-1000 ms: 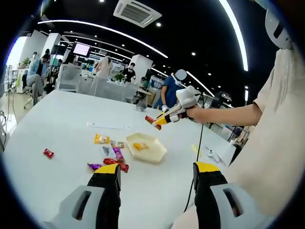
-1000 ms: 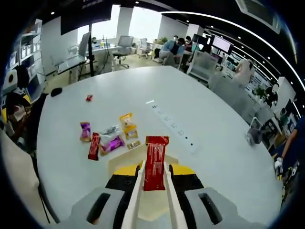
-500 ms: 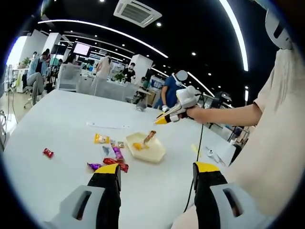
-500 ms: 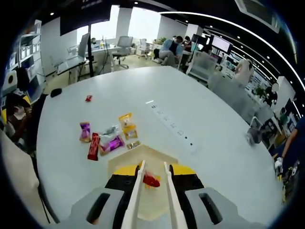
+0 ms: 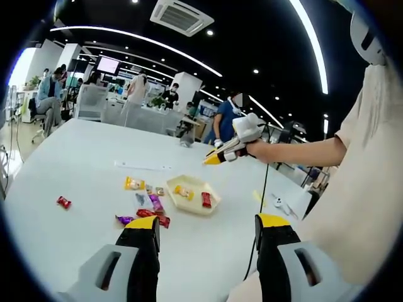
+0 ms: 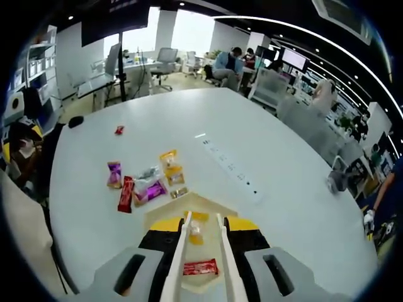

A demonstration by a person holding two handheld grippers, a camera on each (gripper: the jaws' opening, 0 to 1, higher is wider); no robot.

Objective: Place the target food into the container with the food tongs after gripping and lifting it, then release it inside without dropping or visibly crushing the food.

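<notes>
- The red bar (image 6: 201,268) is lying flat inside the tray (image 6: 165,217), directly below the right tongs (image 6: 201,236), showing in the gap between the two pale blades
- The bar's long axis is running crosswise to the blades, so it is lying across the tongs rather than along them
- The right tongs are standing spread and pinching nothing, blades parallel with clear space between them; from this the release looks done, and the coming move is likely a withdrawal away from the tray
- In the left gripper view the same bar (image 5: 206,199) is lying at the tray's (image 5: 189,206) side nearest the right gripper (image 5: 214,157), which is hovering above the tray and apart from it, held by a hand (image 5: 255,148)
- A yellow piece (image 6: 196,238) is also sitting in the tray, just beyond the bar
- The left tongs (image 5: 208,229) are gaping wide and holding nothing, well short of the tray, so the right gripper is the nearer one
- Loose wrapped sweets (image 6: 141,187) are lying on the bench (image 6: 271,189) beside the tray, on its side away from the right gripper's holder; one small red sweet (image 6: 118,129) is lying well apart, farther off still
- Hard to make out: the tray's near rim is hidden behind the right gripper's body, and whether the bar is touching the tray wall cannot be told; the wrappers' print is too small to read
</notes>
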